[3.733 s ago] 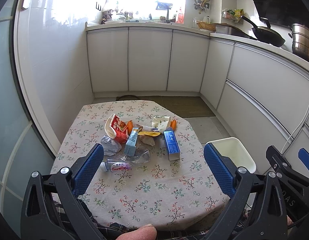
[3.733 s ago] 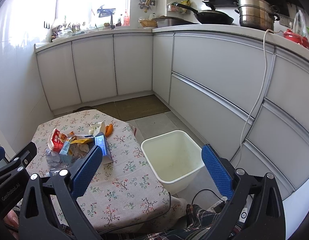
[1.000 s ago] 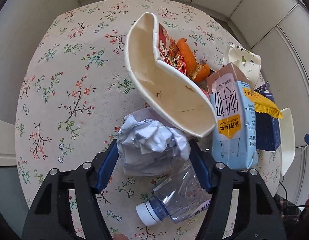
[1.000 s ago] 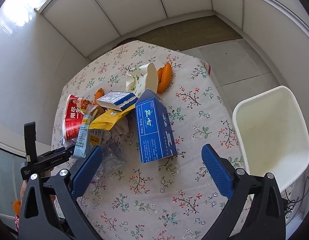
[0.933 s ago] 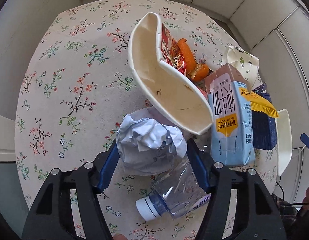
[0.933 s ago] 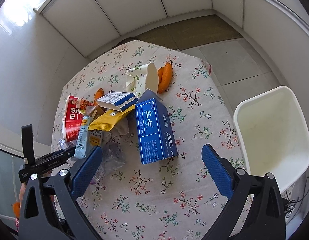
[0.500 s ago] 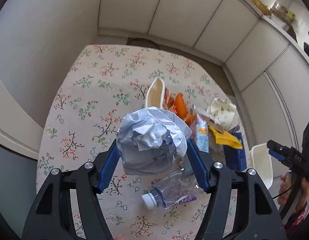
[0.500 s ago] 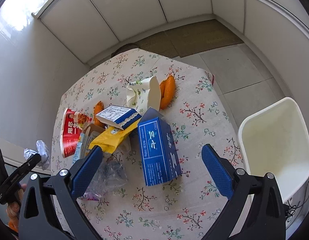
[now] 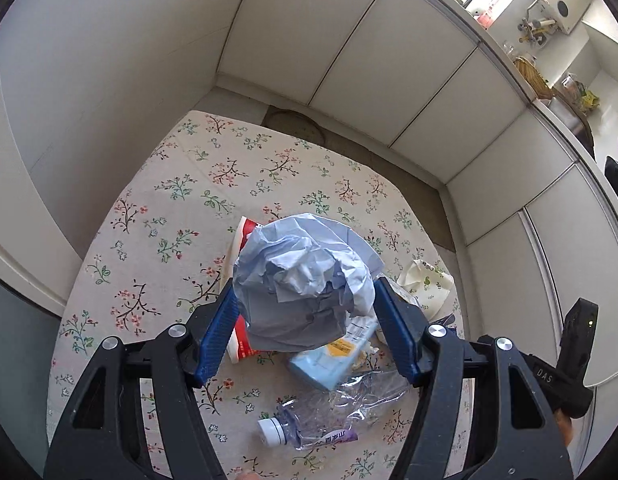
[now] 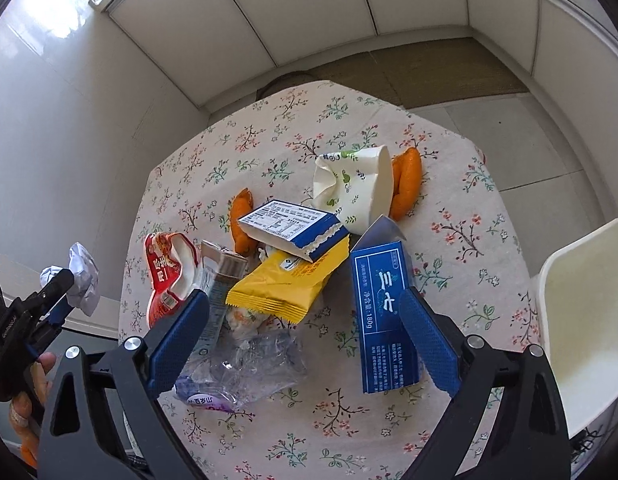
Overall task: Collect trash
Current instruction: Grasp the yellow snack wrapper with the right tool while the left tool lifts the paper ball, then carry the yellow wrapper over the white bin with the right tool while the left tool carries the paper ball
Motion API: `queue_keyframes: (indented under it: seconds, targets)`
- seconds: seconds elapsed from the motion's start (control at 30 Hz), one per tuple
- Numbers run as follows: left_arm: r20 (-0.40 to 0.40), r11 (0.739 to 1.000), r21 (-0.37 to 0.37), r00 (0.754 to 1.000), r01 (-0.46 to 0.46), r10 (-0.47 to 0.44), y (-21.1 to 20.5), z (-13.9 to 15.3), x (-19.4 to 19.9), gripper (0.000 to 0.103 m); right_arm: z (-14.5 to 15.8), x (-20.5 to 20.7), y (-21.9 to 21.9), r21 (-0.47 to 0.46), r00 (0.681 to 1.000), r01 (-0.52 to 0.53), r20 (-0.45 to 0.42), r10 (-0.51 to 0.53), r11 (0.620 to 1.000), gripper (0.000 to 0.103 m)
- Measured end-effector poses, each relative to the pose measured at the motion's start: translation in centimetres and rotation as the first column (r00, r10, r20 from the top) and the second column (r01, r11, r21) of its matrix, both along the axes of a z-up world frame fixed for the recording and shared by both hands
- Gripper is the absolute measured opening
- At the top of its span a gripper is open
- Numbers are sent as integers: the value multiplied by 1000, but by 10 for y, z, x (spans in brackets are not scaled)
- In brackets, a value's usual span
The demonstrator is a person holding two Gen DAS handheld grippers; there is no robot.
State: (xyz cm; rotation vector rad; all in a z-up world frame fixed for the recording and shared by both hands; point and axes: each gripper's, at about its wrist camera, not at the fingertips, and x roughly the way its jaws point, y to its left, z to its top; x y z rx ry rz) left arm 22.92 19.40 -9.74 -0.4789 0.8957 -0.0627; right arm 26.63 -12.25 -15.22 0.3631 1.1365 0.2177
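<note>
Behind the crumpled paper ball, most of the red cup hidden. White bin cut off at the right edge. Bottle label print too small to read.

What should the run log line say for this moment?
left gripper: shut on crumpled paper, above table | right gripper: open, empty, over trash pile | bin: beside table

White cabinet doors, floral tablecloth, brown floor mat
</note>
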Motion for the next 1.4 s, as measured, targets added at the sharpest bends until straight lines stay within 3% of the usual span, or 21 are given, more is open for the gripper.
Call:
queue_keyframes:
  seconds: [0.23,0.37,0.43,0.57,0.63,0.7,1.07,1.4]
  targets:
    - [-1,1000,-10,1000,26,-26,-4,-1,1,64,-30,8,3,122,989,100,-120,-86,987,83]
    - [-9,999,-17,999,36,-37,-5,-4,3,64,-47,16,4,176,981,135,-162,-107,975,72]
    - [-15,999,-12,999,48,-48,-7,-6,5,65,-54,20,6,202,980,134,-174,-99,970,51]
    - [-18,997,-1,997,71,-71,-16,-6,5,65,-59,23,10,211,981,129,-171,-93,969,30]
    - [-18,997,2,997,78,-77,-18,-6,4,65,-55,22,11,185,984,116,-153,-88,976,13]
    - [-16,997,3,997,80,-80,-20,-5,4,65,-53,21,12,161,988,98,-136,-77,982,8]
    - [22,995,-1,994,104,-104,-35,3,1,64,-3,-12,26,-21,998,-18,55,19,1000,5]
    - [98,995,6,990,103,-103,-54,18,-6,64,52,-45,26,-172,960,1,275,47,985,5]
